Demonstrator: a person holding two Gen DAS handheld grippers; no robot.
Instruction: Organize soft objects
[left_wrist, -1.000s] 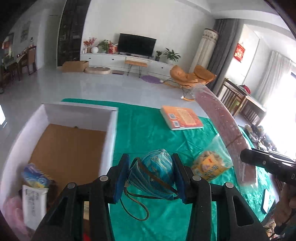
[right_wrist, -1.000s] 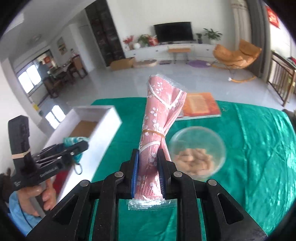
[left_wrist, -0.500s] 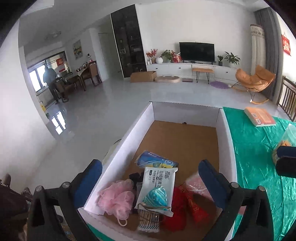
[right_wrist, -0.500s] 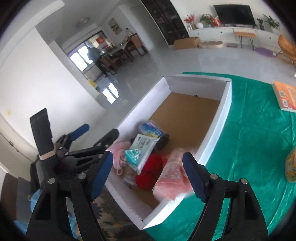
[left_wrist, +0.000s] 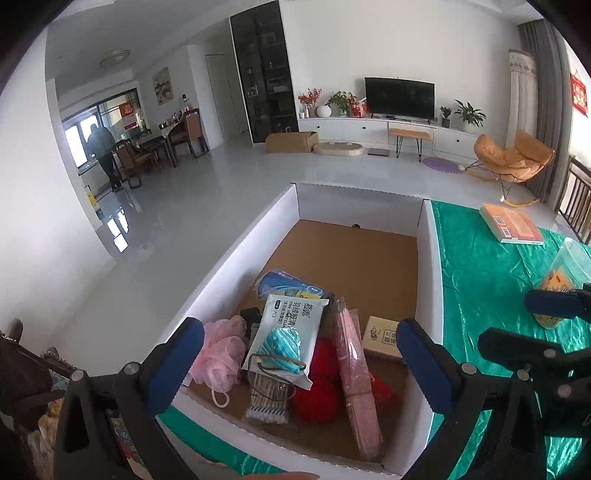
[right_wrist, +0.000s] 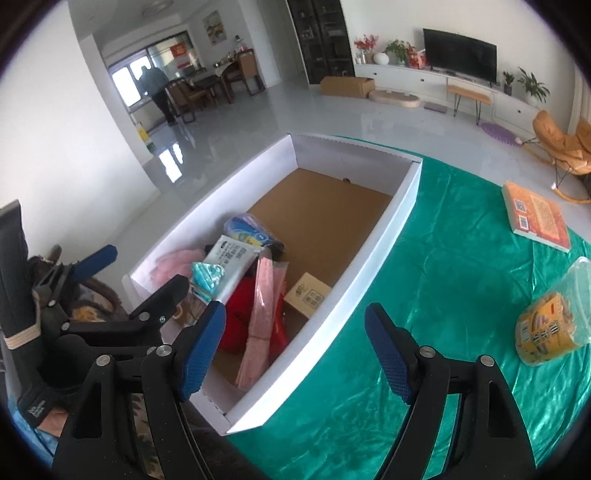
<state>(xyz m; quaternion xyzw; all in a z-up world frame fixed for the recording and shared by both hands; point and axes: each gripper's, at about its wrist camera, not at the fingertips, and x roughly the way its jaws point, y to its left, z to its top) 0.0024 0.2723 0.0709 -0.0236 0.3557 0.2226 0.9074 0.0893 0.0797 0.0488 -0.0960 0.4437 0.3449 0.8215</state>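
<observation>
The left gripper (left_wrist: 299, 363) hung over the near end of the white box (left_wrist: 430, 258), its jaws spread wide and holding nothing. Between and just beyond those jaws lay the soft things, crowded into the near end of the box: a teal pouch (left_wrist: 282, 349) with a dark cord rested on top of a white wipes packet (left_wrist: 295, 325), and a pink mesh puff (left_wrist: 221, 354) sat just inside the left jaw. A red bundle (left_wrist: 319, 391) lay under the packet's near corner, with a long pink roll (left_wrist: 356, 384) in clear wrap lying across it, running from the middle of the gap toward the right jaw. A blue packet (left_wrist: 290, 290) lay farther out, beyond the wipes, and a small tan card box (left_wrist: 382, 338) sat right beside the right jaw's tip. The far half of the box showed bare brown cardboard.

The right gripper (right_wrist: 295, 352) also stood with its jaws wide apart and nothing held, the box wall passing through the gap between them. In its view the pink roll (right_wrist: 264, 314) lay just beyond the left jaw. Off past the right jaw, on the green cloth (right_wrist: 443, 295) covering the surface, stood a clear tub of snacks (right_wrist: 554, 325), and farther out lay an orange book (right_wrist: 537, 214).
</observation>
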